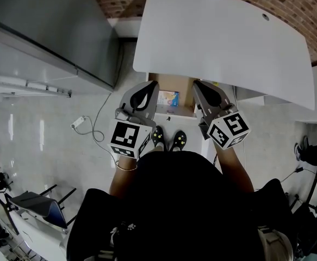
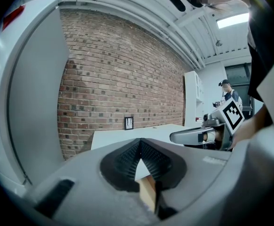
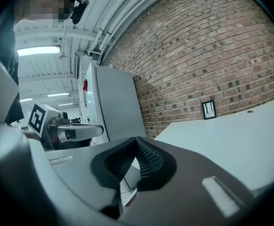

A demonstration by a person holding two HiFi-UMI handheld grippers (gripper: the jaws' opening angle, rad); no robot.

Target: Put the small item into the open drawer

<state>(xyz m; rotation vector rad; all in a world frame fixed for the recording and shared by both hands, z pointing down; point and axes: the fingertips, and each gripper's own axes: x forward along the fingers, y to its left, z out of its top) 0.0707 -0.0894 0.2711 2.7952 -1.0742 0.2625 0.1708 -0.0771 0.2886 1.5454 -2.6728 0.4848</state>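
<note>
Both tools hover by the open drawer [image 1: 184,91] under the white desk [image 1: 218,37]. The left gripper [image 1: 150,85] has its jaws pressed together, empty, and the right gripper [image 1: 197,84] is likewise closed. The small item [image 1: 168,98], a colourful packet, lies inside the drawer, its print too small to read.

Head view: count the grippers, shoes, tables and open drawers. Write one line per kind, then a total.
Grippers: 2, left gripper and right gripper
Shoes: 2
Tables: 1
Open drawers: 1
Total: 6
</note>
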